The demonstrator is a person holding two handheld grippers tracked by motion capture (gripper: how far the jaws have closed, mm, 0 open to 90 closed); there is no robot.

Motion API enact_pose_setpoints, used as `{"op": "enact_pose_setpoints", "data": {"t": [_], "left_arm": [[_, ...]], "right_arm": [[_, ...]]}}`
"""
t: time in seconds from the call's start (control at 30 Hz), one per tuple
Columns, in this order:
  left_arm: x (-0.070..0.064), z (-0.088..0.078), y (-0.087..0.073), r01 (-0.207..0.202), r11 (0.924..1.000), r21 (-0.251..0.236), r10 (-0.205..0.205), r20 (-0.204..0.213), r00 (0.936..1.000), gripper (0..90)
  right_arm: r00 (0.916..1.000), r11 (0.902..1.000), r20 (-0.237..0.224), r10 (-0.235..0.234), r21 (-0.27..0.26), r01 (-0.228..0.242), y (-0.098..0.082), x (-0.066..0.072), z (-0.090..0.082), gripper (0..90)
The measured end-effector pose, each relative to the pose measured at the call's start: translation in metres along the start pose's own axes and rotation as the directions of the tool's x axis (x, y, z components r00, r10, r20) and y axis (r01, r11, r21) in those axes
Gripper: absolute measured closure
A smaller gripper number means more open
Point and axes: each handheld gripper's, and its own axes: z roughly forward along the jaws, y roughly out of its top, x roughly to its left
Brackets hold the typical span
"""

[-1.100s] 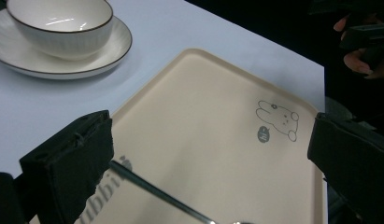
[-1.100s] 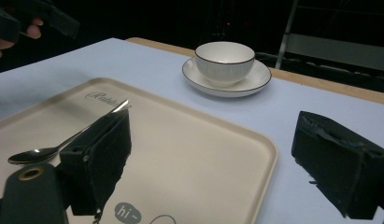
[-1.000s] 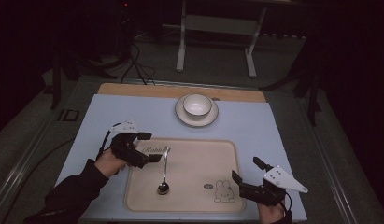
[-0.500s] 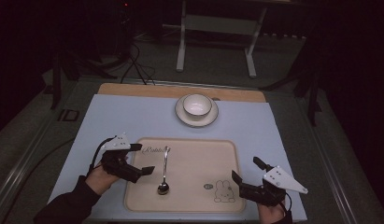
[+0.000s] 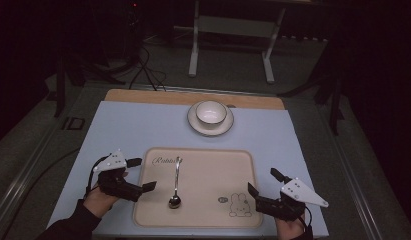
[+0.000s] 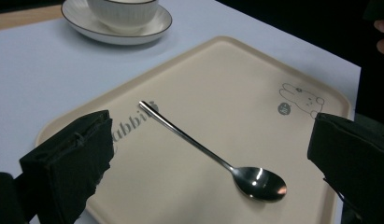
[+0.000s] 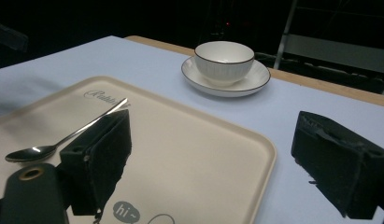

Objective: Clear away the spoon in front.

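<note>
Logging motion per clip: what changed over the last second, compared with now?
The left gripper drew back from the spoon toward the person, off the tray's left edge, jaws open and empty. The spoon lies on the tray as before. The right gripper, bowl and saucer stayed put.

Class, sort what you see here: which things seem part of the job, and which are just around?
Likely in use: spoon; beige tray; left gripper; right gripper; bowl; saucer.
Just around: cables and metal stand behind the table.
</note>
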Motion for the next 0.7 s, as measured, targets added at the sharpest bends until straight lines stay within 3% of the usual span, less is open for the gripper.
{"op": "enact_pose_setpoints", "data": {"t": [0.2,0.27,0.5,0.7], "left_arm": [[0.012,-0.001,-0.009,0.057,0.998,-0.03,-0.058,-0.043,0.9974,0.9],[0.014,0.0,-0.011,0.068,0.9972,-0.031,-0.069,-0.029,0.9972,1.0],[0.011,0.005,-0.013,0.035,0.9985,-0.041,-0.038,-0.071,0.9968,1.0],[0.011,0.007,-0.016,0.066,0.9966,-0.049,-0.069,-0.067,0.9954,1.0]], "right_arm": [[1.0,1.0,0.001,0.0,-0.001,0.0,0.0,0.0,0.0,12.2],[1.0,1.0,-0.002,0.001,0.004,-0.001,-0.001,-0.001,0.0,12.2],[0.9999,0.9999,-0.016,0.007,0.015,-0.007,-0.001,-0.001,0.003,12.2],[0.9997,0.9998,-0.019,0.017,0.012,-0.017,-0.002,-0.003,0.002,12.2]]}}
